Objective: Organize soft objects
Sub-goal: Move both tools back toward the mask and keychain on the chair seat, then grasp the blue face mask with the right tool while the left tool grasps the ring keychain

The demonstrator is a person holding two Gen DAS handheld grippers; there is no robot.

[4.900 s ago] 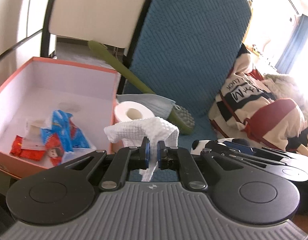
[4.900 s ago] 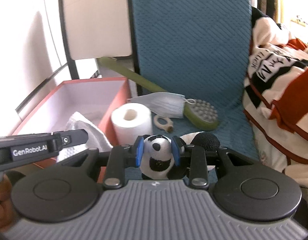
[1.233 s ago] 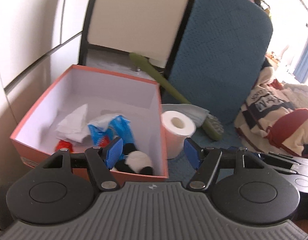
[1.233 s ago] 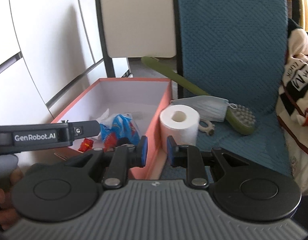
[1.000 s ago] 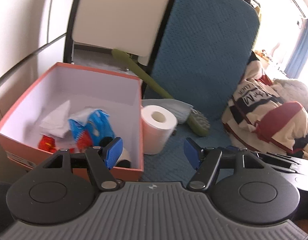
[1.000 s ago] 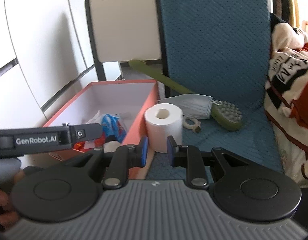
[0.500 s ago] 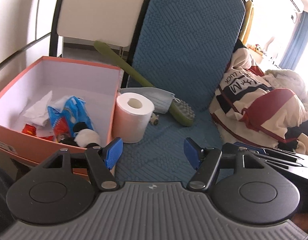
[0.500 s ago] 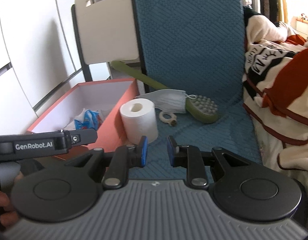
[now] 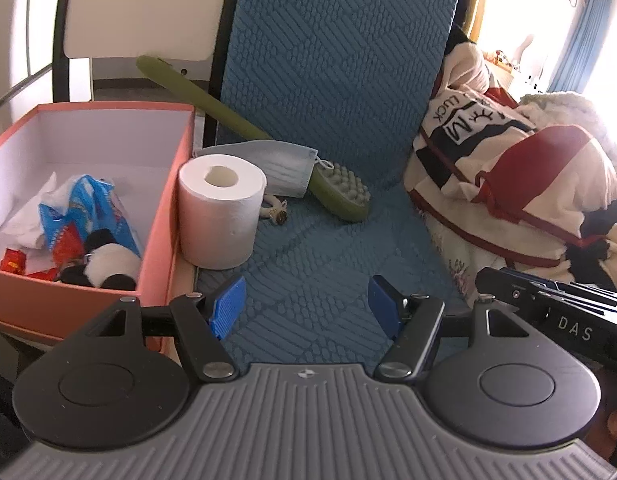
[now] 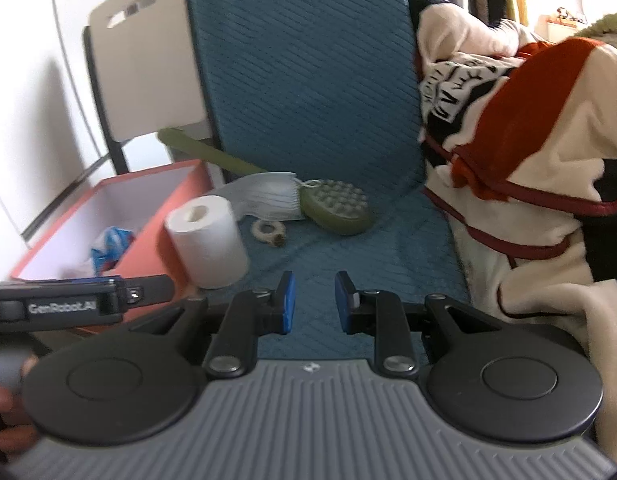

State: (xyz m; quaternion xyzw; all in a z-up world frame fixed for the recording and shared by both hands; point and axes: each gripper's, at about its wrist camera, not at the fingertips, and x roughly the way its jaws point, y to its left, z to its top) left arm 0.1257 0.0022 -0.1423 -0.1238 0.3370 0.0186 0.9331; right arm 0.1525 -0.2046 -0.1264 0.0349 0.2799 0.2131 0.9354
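An open orange box (image 9: 164, 208) (image 10: 176, 196) stands at the left of a blue quilted seat (image 9: 316, 288). It holds a panda plush (image 9: 104, 264), blue and red snack packets (image 9: 84, 216) and white tissue (image 9: 28, 220). A toilet paper roll (image 9: 220, 216) (image 10: 206, 236) stands beside the box. A blue face mask (image 9: 280, 168) (image 10: 268, 196) lies behind it. My left gripper (image 9: 306, 308) is wide open and empty above the seat. My right gripper (image 10: 311, 302) is partly open and empty, over the seat.
A green long-handled massage brush (image 9: 340, 196) (image 10: 336, 204) leans on the seat back. A small ring-shaped object (image 10: 270, 234) lies by the roll. A red, white and black blanket (image 9: 508, 176) (image 10: 528, 152) is heaped at the right. A white chair back (image 9: 148, 8) stands behind the box.
Both grippers have swung right, away from the box toward the seat and blanket. The panda and tissue held earlier now lie in the box. The right view is blurred by motion.
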